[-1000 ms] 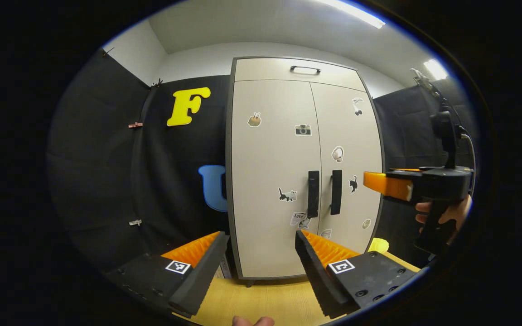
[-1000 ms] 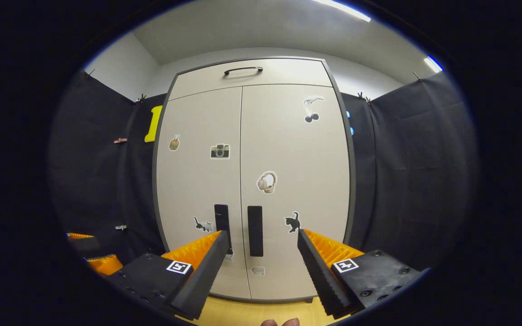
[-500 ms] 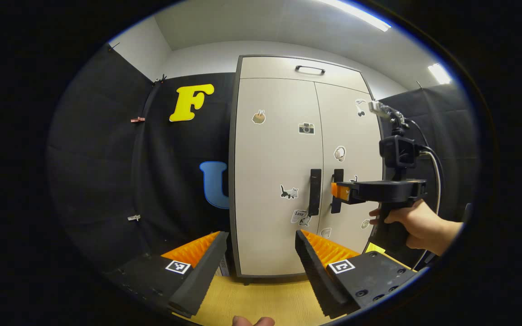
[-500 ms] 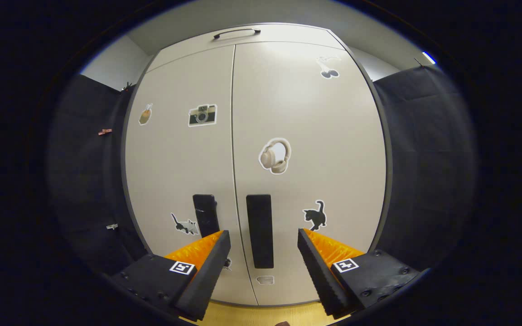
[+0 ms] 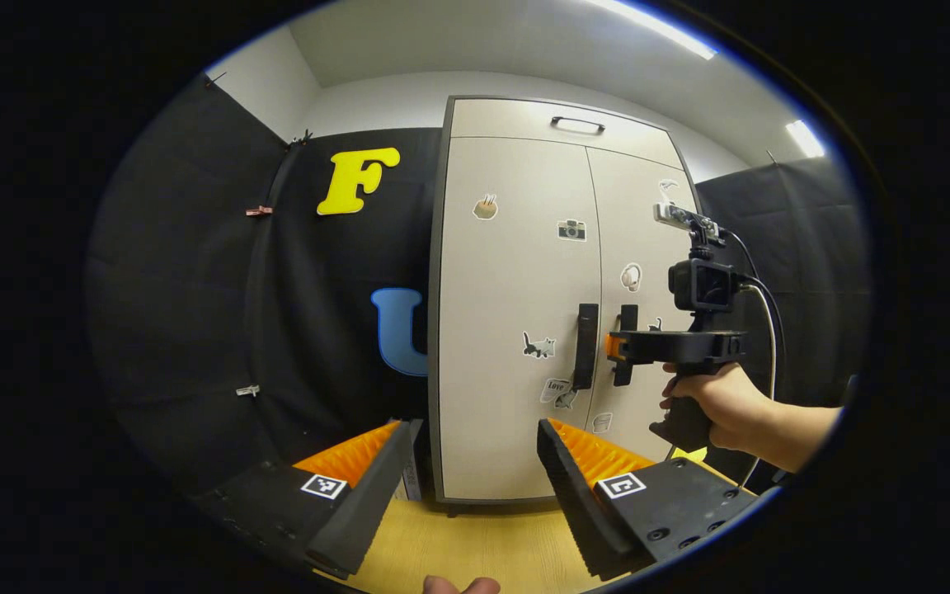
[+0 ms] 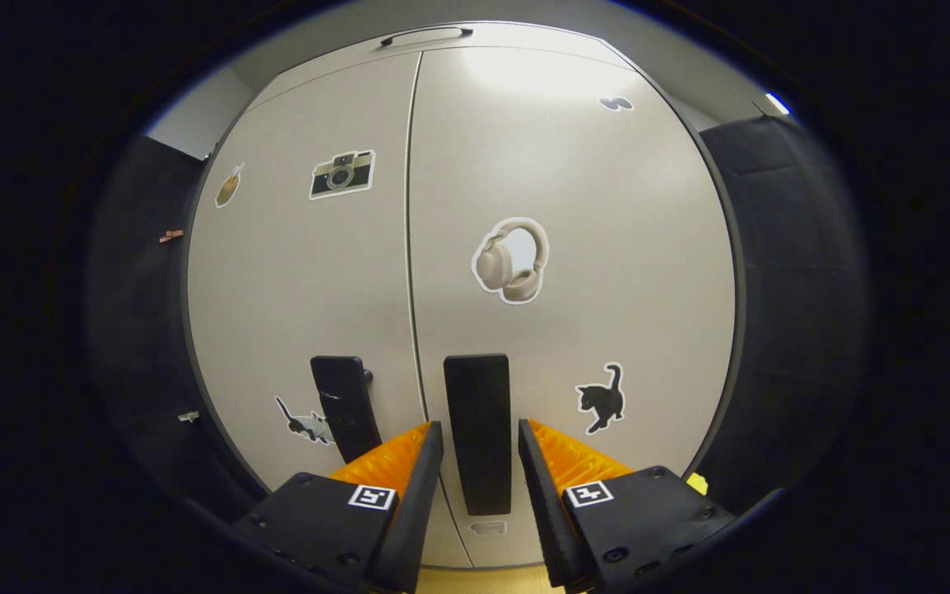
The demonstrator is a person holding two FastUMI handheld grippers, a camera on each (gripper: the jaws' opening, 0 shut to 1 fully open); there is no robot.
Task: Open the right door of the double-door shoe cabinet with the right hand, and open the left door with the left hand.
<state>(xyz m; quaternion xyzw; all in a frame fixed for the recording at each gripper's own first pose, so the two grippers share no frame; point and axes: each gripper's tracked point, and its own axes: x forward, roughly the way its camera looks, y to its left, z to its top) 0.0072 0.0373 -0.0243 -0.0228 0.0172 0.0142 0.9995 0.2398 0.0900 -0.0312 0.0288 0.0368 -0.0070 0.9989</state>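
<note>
cabinet doors (image 6: 623,247) smooth matt beige laminate, handles (image 6: 477,429) matt black plastic, table (image 5: 475,540) light woodgrain

The right door handle (image 6: 479,429) bottom sits hidden behind gripper fingers (image 6: 417,503).

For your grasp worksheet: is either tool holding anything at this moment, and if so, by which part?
Nothing is held yet. The right tool straddles the right door handle, its fingers narrowed but with gaps on both sides. The left tool is open, short of the cabinet.
</note>
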